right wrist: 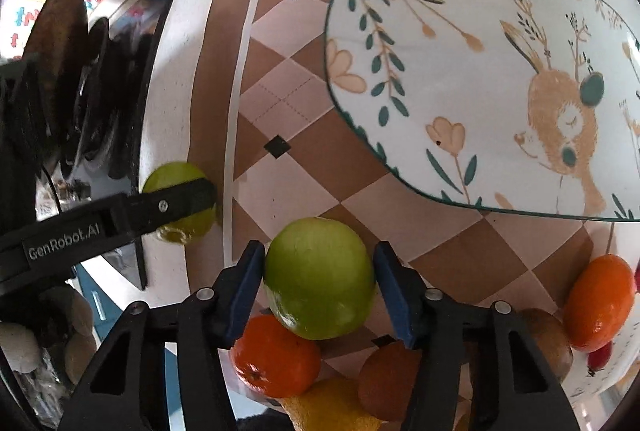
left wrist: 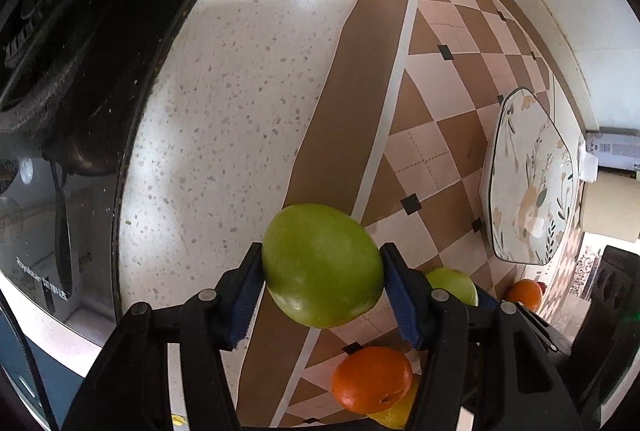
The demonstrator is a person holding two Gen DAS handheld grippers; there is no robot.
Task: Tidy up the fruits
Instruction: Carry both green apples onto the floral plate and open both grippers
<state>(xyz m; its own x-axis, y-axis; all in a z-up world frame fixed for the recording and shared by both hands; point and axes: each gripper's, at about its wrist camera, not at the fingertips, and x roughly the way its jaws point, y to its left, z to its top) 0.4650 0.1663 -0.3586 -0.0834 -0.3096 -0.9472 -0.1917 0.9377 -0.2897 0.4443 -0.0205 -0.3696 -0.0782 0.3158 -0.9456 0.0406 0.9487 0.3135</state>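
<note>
green apple [left wrist: 322, 265] sits clenched between the left gripper's [left wrist: 322, 271] blue pads, above the speckled counter's [left wrist: 224, 91] edge. right gripper [right wrist: 320, 279] grasps a second green apple [right wrist: 320, 277]; oranges [right wrist: 276, 355] lie just beneath it, the floral plate [right wrist: 460, 43] ahead on the checked mat [right wrist: 288, 167].

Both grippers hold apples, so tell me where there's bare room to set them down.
The floral plate is bare throughout. Bare checkered mat lies between it and the speckled counter, also bare. Crowded: the oranges and lemon beneath the right gripper.
</note>
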